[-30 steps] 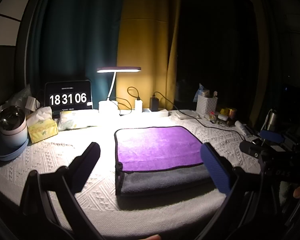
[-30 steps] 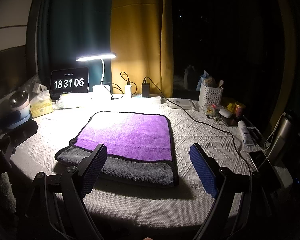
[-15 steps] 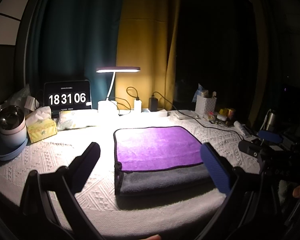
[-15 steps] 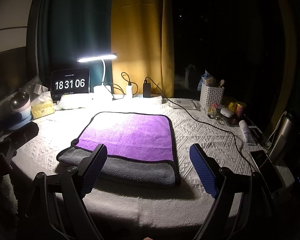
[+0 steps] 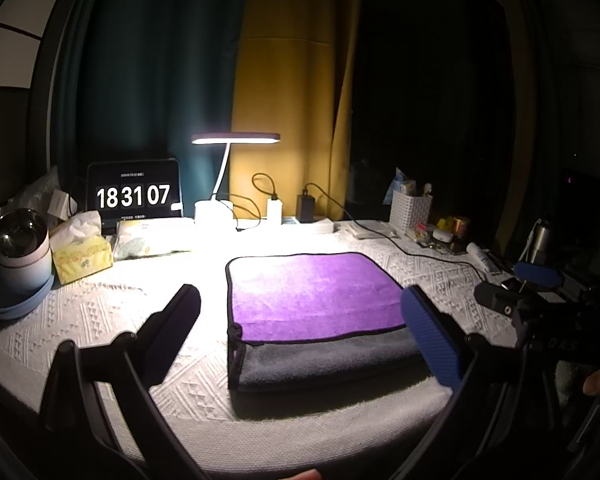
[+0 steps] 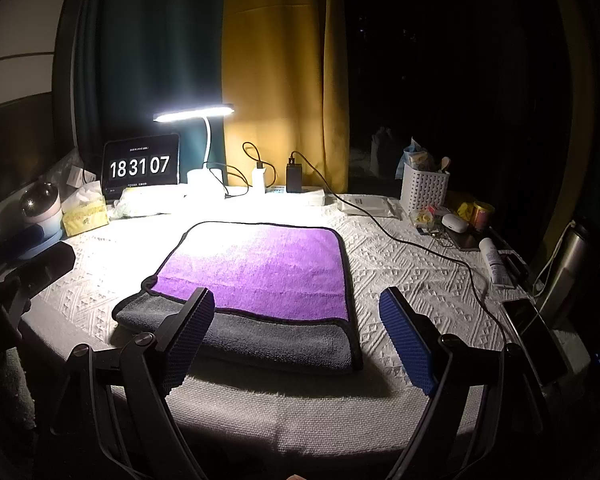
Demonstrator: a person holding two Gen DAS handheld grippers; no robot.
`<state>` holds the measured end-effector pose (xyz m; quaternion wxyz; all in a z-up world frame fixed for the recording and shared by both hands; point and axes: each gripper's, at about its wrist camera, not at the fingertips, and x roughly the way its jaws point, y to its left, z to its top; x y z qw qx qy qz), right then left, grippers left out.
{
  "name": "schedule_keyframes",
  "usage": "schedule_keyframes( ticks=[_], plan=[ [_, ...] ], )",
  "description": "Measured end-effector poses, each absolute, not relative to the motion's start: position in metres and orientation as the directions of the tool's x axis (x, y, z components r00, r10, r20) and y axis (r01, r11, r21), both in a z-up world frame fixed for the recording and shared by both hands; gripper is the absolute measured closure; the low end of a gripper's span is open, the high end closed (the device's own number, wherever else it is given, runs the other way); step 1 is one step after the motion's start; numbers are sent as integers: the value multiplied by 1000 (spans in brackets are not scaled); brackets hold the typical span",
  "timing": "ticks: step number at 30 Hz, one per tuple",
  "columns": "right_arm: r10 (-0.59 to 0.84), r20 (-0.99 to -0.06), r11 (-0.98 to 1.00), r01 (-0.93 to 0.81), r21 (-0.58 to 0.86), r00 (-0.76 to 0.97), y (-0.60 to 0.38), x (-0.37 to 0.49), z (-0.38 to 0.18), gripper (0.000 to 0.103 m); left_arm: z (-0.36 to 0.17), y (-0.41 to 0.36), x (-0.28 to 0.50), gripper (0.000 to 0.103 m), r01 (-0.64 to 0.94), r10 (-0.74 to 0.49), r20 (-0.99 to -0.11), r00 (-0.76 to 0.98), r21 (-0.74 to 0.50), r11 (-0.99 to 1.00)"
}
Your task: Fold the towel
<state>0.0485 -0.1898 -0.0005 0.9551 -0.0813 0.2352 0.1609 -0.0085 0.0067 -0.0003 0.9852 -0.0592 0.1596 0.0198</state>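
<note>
A folded towel [image 5: 312, 300], purple on top with a grey layer showing along its near edge, lies flat on the white textured table cover [image 5: 112, 320]. It also shows in the right wrist view [image 6: 260, 272]. My left gripper [image 5: 300, 332] is open and empty, held above the table's near edge in front of the towel. My right gripper [image 6: 296, 332] is open and empty, also in front of the towel's near edge. The right gripper shows at the right of the left wrist view [image 5: 536, 276].
A lit desk lamp [image 5: 236, 140], a clock display [image 5: 134, 194], a tissue box [image 5: 82, 256] and a cup [image 5: 20, 248] stand at the back left. A white basket [image 6: 424, 188], a cable [image 6: 420, 248], a tube [image 6: 494, 260], a phone [image 6: 536, 336] and a flask [image 6: 568, 268] sit at the right.
Both grippers have stayed open and nearly still, drifting back very slightly. The towel has not moved. The clock went from 18 31 06 to 18 31 07.
</note>
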Motion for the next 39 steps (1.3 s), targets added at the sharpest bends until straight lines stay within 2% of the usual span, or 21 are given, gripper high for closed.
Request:
schedule_keyframes(
  ticks=[9,28,34,37,39],
  plan=[
    [267,-502,936,-345,-68,822,-192,62,-9,16,-6,7,8,2,-58,14,-362,932,-111,992],
    [243,-622,944,-330,-27,745,-207,128,-53,17,-67,31,85,3,-98,0,-597,802,-132,986],
    [247,-664,943,-333,-4,706,-213,148,-69,28,-80,35,105,4,-100,-17,-650,760,-143,985],
    [250,-688,943,-334,12,681,-216,156,-77,36,-85,35,110,13,-99,-26,-674,738,-146,984],
    [254,-701,941,-338,21,666,-216,160,-82,40,-90,37,114,14,-110,-30,-693,720,-157,981]
  ],
)
